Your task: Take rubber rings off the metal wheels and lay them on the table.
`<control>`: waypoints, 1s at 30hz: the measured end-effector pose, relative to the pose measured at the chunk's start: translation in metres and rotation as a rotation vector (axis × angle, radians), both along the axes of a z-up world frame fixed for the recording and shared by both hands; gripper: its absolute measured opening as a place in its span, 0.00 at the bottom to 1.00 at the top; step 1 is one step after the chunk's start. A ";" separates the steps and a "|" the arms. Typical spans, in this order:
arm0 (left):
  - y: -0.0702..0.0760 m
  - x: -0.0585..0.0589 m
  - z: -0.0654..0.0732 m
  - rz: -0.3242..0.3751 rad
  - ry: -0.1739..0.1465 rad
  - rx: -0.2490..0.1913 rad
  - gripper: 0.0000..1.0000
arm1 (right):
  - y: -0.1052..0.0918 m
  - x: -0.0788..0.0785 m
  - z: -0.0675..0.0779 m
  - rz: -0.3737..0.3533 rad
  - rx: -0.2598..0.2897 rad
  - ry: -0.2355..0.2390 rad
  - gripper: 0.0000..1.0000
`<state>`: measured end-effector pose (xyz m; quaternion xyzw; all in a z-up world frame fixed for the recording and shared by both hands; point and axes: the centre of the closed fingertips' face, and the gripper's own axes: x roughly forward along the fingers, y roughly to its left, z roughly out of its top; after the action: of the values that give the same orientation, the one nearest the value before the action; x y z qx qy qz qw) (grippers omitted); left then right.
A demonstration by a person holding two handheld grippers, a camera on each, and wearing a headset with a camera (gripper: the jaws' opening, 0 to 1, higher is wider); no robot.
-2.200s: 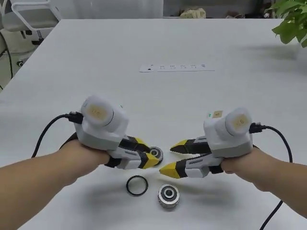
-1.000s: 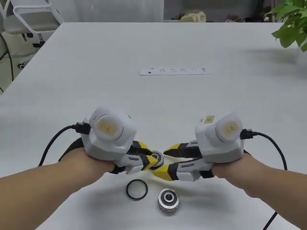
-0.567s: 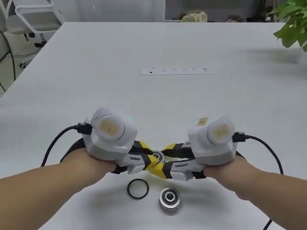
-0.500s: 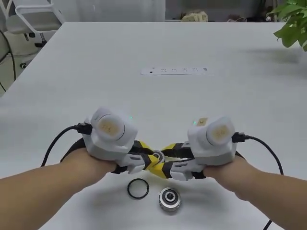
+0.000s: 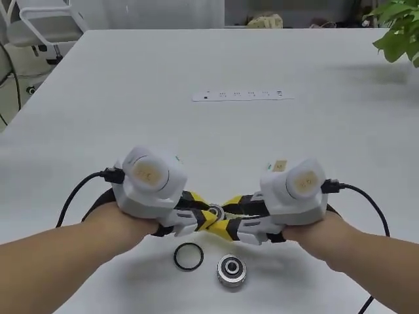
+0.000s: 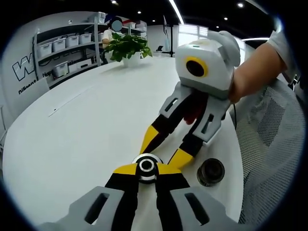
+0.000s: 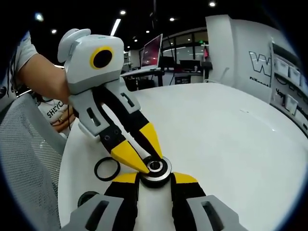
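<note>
Bright, even light; soft shadows; fisheye-bent edges.

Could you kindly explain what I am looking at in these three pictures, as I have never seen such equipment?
No robot here: a person holds a two-jawed tool in each hand. One picture comes from a headset camera looking down at the white table; the two round ones come from cameras riding on the tools. The left tool clamps a small metal wheel wearing a black rubber ring, and the jaws of the right tool stand either side of it; whether they pinch is unclear. On the table lie a loose rubber ring, a bare wheel and, farther off, a power strip.
</note>
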<state>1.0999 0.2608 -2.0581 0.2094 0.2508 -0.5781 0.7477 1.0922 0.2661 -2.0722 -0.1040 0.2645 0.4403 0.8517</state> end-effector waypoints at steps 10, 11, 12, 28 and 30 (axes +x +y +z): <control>0.000 0.000 -0.001 0.003 0.000 0.002 0.09 | -0.006 -0.004 0.001 0.007 0.019 0.023 0.19; 0.000 0.000 -0.001 0.003 0.001 0.002 0.09 | -0.006 -0.004 0.001 0.007 0.021 0.026 0.19; 0.000 0.000 -0.001 0.003 0.001 0.003 0.09 | -0.006 -0.005 0.001 0.009 0.022 0.028 0.19; 0.000 0.000 -0.001 0.003 0.004 0.002 0.09 | -0.008 -0.007 -0.003 0.016 0.035 0.058 0.10; 0.000 0.000 -0.001 0.003 0.005 0.002 0.09 | -0.008 -0.007 -0.003 0.016 0.037 0.062 0.09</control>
<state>1.0997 0.2613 -2.0593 0.2084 0.2538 -0.5772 0.7477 1.0856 0.2578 -2.0752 -0.0769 0.2816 0.4550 0.8413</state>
